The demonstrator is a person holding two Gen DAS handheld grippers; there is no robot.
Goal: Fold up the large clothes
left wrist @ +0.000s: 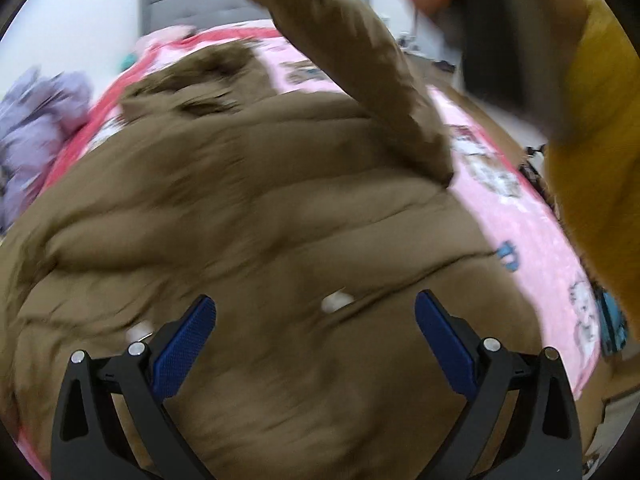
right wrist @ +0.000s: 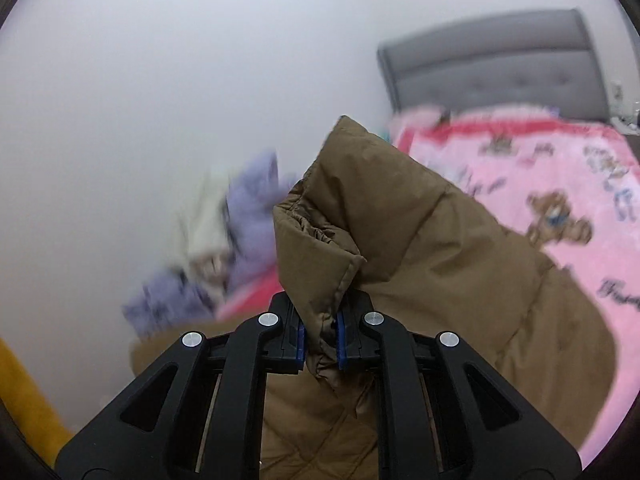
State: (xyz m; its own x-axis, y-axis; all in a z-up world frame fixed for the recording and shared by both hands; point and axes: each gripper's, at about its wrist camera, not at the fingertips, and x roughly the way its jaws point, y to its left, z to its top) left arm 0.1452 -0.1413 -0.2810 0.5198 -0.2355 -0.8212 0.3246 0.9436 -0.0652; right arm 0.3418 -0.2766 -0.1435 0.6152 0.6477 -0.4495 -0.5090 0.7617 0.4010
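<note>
A large brown puffer jacket lies spread over the pink bedspread. My left gripper hovers just above its quilted body, blue pads wide apart and nothing between them. One brown sleeve rises from the jacket toward the top of the left wrist view. In the right wrist view that sleeve's cuff is pinched between the blue pads of my right gripper, held up in the air above the jacket.
The pink cartoon-print blanket covers the bed, with a grey headboard behind. A lilac garment pile lies at the bed's left side. A person's mustard-yellow sleeve fills the right edge of the left wrist view.
</note>
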